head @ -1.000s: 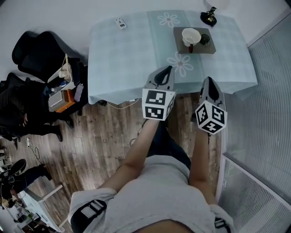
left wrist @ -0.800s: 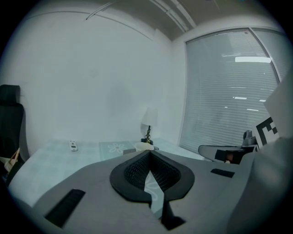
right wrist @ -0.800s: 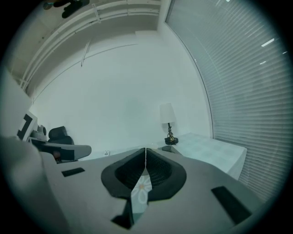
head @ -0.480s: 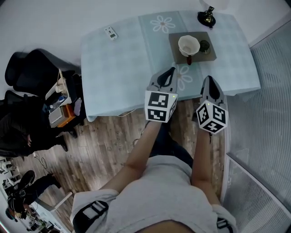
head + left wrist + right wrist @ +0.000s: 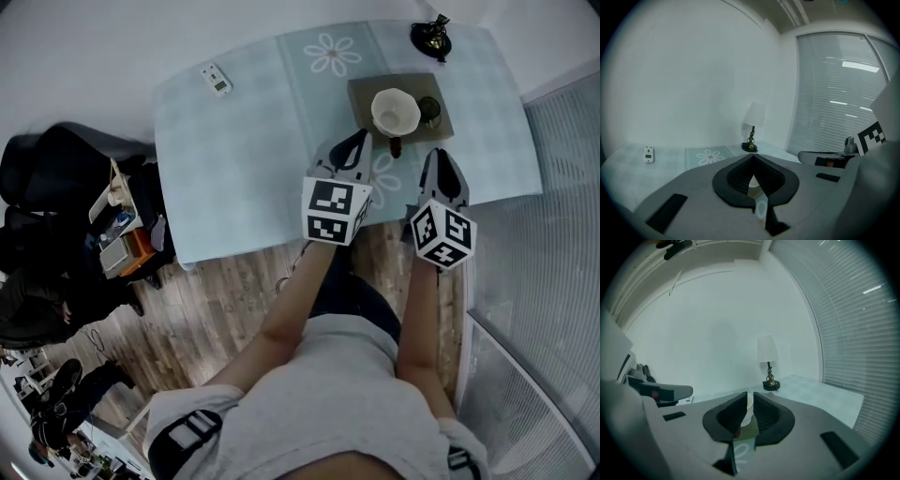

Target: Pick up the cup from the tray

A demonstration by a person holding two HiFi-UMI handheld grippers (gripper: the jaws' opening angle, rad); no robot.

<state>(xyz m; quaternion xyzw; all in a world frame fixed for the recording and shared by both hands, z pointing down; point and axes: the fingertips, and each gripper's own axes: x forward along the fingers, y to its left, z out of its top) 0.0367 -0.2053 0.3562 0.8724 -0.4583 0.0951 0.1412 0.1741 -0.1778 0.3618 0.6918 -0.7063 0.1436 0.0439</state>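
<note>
A white cup [image 5: 395,111] stands on a brown tray [image 5: 366,94] at the far right of the table [image 5: 244,159]. A small dark object [image 5: 429,108] shares the tray, and a little brown piece [image 5: 395,147] sits at its near edge. My left gripper [image 5: 356,141] is shut and empty, its tip just short of the tray's near left corner. My right gripper [image 5: 441,155] is also shut and empty, near the tray's near right corner. In the right gripper view a sliver of the cup [image 5: 748,408] shows along the slot between the jaws.
A lamp's dark base [image 5: 430,36] stands behind the tray and also appears as a lamp [image 5: 751,140] in the left gripper view. A white remote [image 5: 217,79] lies at the table's far left. Black chairs [image 5: 56,178] and a cluttered cart [image 5: 122,234] stand left; window blinds [image 5: 562,234] run along the right.
Both grippers have moved forward from over the wooden floor to over the table's near edge, close to the tray. Both stayed shut.
</note>
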